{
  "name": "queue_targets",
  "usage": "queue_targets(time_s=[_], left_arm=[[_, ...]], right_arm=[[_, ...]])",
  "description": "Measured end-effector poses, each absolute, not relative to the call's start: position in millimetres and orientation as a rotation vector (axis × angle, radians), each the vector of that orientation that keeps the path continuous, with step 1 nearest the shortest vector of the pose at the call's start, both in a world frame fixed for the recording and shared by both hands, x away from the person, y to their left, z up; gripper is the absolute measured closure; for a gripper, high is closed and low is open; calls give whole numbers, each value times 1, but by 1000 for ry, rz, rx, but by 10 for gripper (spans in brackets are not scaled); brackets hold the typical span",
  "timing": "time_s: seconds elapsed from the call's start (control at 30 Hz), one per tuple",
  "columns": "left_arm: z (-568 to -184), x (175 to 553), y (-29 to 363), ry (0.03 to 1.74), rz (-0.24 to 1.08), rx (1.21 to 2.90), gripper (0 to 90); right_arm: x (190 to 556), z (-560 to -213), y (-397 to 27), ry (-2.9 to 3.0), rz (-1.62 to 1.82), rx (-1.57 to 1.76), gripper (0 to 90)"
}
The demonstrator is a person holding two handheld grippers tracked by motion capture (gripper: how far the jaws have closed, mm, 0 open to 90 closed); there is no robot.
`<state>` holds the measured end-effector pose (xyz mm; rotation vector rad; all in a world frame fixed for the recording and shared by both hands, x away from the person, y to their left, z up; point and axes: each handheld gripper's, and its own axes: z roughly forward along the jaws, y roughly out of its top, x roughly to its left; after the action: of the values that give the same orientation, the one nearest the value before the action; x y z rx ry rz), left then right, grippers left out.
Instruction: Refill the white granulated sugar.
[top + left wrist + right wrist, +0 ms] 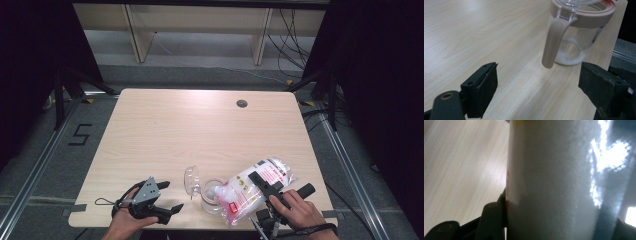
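A clear jar (210,196) with a pink rim stands near the table's front edge, its clear lid (191,180) swung open to the left. In the left gripper view the jar (579,40) shows a pink handle (554,42) and a little white powder (569,53) at its bottom. My right gripper (256,180) is shut on a plastic bag of white granules (255,188), which lies tilted with its lower end over the jar's mouth. The bag (559,182) sits between the right gripper's (559,225) jaws. My left gripper (172,196) rests open left of the jar, jaws (537,75) wide and empty.
The light wooden table (200,125) has a round cable hole (242,103) at the back. Its right edge runs close behind the jar in the left gripper view. Black curtains and floor rails flank the table.
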<state>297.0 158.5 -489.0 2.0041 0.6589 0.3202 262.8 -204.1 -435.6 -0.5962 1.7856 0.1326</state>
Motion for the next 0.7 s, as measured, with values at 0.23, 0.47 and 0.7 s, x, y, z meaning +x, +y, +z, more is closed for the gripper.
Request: queue_targets(time_s=[0.23, 0.47, 0.7], left_arm=[[-489, 296, 157, 680, 314, 1995, 153], [-489, 296, 158, 666, 322, 2001, 153], [-489, 297, 158, 677, 328, 2030, 154]], right_arm=[[263, -434, -203, 1790, 121, -616, 522], [264, -432, -203, 1786, 120, -623, 523], [264, -433, -204, 1783, 125, -613, 524]])
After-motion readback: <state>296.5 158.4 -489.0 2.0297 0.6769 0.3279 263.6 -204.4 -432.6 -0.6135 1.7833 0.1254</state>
